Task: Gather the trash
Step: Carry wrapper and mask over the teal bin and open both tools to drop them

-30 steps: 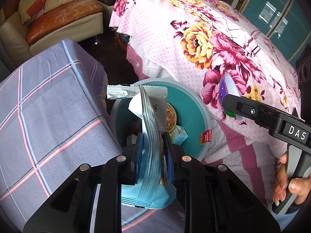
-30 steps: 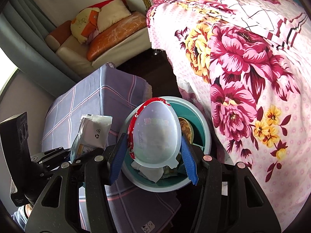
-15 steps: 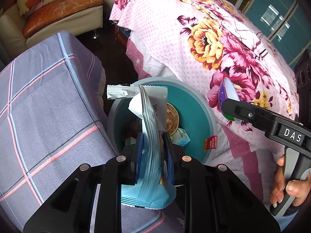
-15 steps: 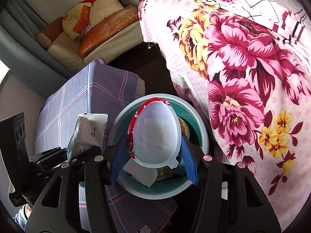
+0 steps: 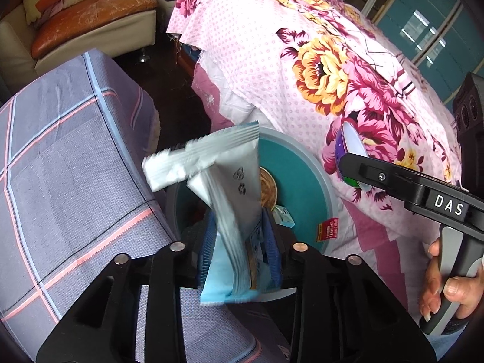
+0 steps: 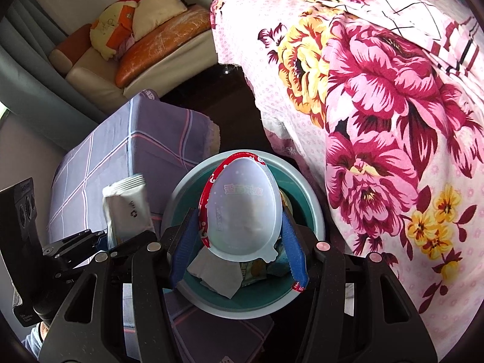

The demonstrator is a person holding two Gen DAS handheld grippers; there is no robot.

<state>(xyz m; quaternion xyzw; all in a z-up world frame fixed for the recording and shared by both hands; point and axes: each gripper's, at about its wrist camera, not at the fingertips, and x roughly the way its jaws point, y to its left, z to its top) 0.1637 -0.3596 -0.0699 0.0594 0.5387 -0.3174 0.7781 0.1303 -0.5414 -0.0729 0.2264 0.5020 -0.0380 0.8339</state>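
A pale blue and silver snack packet (image 5: pixel 233 187) stands between the blue pads of my left gripper (image 5: pixel 239 214), above the near rim of a round teal bin (image 5: pixel 328 199). The jaws are opening; the packet is blurred and tilted, with a gap at the left pad. My right gripper (image 6: pixel 237 214) is shut on an egg-shaped white plastic cup (image 6: pixel 242 205) with a red rim, held over the bin (image 6: pixel 317 220). Crumpled tissue (image 6: pixel 217 275) and small wrappers lie in the bin. The left gripper (image 6: pixel 90 242) and its packet (image 6: pixel 127 208) show at the left of the right wrist view.
A stool under purple checked cloth (image 5: pixel 60 166) presses against the bin's left side. A bed with a pink floral cover (image 5: pixel 317 60) rises on the right. A sofa with an orange cushion (image 5: pixel 90 21) stands beyond a dark floor strip. A hand (image 5: pixel 447 284) holds the right gripper's handle.
The left jaws have spread apart and the packet has tipped over to the left and blurred, loose between the pads. The right gripper still holds the cup the same way.
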